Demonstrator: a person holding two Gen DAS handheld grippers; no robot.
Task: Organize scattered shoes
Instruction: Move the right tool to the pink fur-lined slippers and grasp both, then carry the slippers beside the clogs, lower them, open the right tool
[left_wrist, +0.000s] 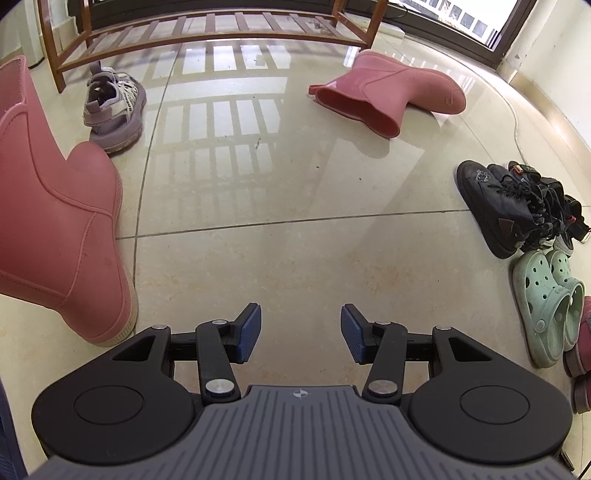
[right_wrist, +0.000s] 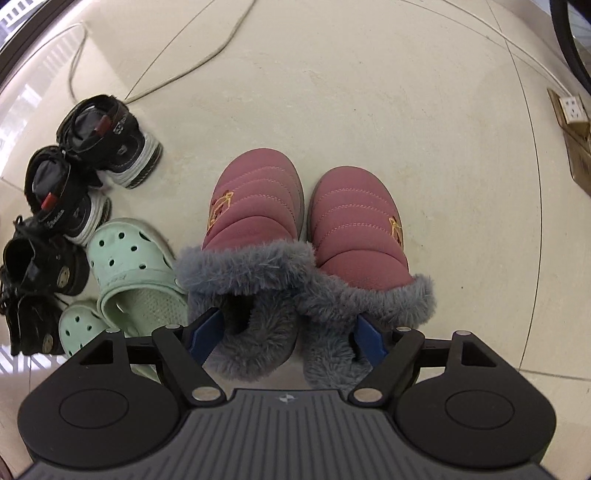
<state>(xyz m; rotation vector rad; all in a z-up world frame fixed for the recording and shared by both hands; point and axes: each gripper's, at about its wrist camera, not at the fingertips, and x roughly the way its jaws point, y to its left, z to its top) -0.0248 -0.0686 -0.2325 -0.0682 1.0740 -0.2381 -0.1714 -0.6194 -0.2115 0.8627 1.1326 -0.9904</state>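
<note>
We find the right hand-held gripper (right_wrist: 290, 334) with jaws wide apart, one blue pad inside each fur collar of the maroon fur-lined pair (right_wrist: 306, 236), which stands together just beside the green clogs (right_wrist: 136, 273) and black shoes (right_wrist: 74, 177). The left hand-held gripper (left_wrist: 301, 330) hangs half apart and empty over bare floor. In our judgement three items remain: the tipped pink boot (left_wrist: 384, 92), the upright pink boot (left_wrist: 62, 221) and the lilac sneaker (left_wrist: 114, 107) near the wooden rack (left_wrist: 207, 33).
</note>
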